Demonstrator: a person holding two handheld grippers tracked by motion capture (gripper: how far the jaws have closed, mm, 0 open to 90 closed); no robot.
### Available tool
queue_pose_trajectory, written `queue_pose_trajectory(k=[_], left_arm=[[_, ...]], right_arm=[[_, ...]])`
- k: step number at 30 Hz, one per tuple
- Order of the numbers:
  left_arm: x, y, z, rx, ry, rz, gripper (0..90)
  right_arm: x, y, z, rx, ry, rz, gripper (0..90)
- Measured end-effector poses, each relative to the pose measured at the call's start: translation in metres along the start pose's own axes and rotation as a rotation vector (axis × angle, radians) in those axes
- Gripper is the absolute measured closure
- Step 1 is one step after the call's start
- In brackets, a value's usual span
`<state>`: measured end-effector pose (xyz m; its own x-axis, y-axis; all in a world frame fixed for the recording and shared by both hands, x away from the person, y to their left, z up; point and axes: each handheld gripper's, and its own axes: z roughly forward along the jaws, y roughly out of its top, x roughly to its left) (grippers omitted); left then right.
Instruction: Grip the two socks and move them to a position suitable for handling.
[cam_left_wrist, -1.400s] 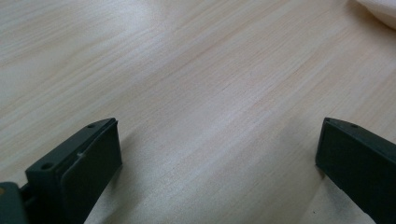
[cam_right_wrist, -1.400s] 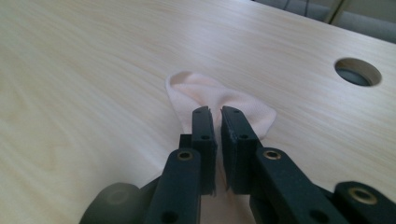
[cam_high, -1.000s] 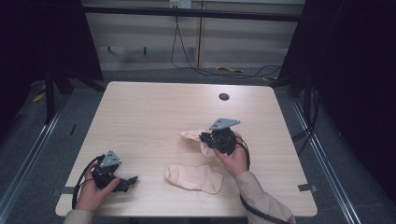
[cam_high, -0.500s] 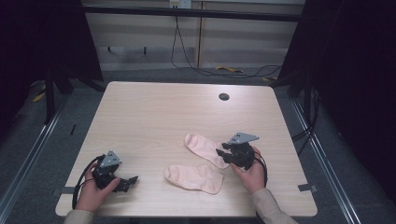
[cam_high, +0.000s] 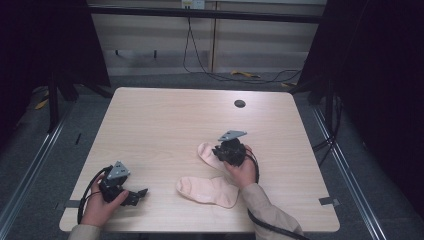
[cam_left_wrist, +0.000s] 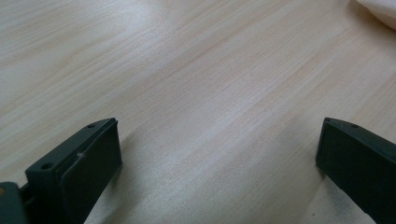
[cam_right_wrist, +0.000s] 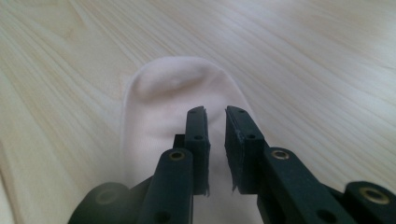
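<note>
Two pale pink socks lie on the wooden table (cam_high: 165, 120). The nearer sock (cam_high: 210, 190) is flat by the front edge. The farther sock (cam_high: 205, 151) lies just beyond it, partly under my right gripper (cam_high: 226, 150). In the right gripper view the jaws of that gripper (cam_right_wrist: 215, 114) stand almost together just above the farther sock's rounded toe (cam_right_wrist: 159, 93), with only a thin gap and nothing caught between them. My left gripper (cam_high: 136, 194) rests at the table's front left, wide open (cam_left_wrist: 219, 140) over bare wood, with a corner of a sock (cam_left_wrist: 380, 9) at the top right.
A dark round grommet (cam_high: 239, 103) sits in the table near its far edge. Black cables trail from both grippers over the front edge. Dark frame posts and floor rails stand around the table.
A second ago my right gripper was at the farther sock. It swung right and left the sock flat, and now it has come back left over that sock. The left gripper has stayed put.
</note>
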<state>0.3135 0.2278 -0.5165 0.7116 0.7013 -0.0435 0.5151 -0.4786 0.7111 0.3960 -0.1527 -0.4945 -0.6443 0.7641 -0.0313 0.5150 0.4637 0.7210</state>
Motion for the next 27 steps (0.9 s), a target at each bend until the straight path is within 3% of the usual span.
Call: queue_pose_trajectory(k=[3,5,7,9,13,18,22,24,27], left_arm=[[0.000,0.000,0.000,0.003,-0.002,0.007,0.0],[0.001,0.000,0.000,0.005,-0.002,0.009,0.0],[0.001,0.000,0.000,0.004,-0.002,0.009,0.0],[0.001,0.000,0.000,0.005,0.002,0.012,0.0],[0.001,0.000,0.000,0.005,-0.004,0.010,0.0],[0.001,0.001,0.000,0.005,-0.005,0.012,0.0],[0.000,0.000,0.000,0.000,-0.004,0.005,0.0],[0.000,0.001,0.000,0.000,-0.004,0.005,0.0],[0.000,0.001,0.001,0.001,-0.004,0.005,0.0]], right_arm=[[0.011,0.009,0.017,0.024,0.010,-0.053,79.5],[0.020,0.015,0.024,0.020,0.047,-0.078,78.5],[0.030,0.019,0.028,0.012,0.087,-0.111,75.8],[0.036,0.021,0.026,-0.001,0.080,-0.109,73.1],[0.030,0.018,0.011,-0.043,0.102,-0.049,66.4],[0.014,0.010,-0.010,-0.083,0.092,0.024,55.6],[0.006,0.000,-0.024,-0.078,0.074,0.090,43.9],[0.004,-0.006,-0.032,-0.086,0.077,0.099,41.2],[0.003,-0.014,-0.044,-0.083,0.058,0.076,37.4]])
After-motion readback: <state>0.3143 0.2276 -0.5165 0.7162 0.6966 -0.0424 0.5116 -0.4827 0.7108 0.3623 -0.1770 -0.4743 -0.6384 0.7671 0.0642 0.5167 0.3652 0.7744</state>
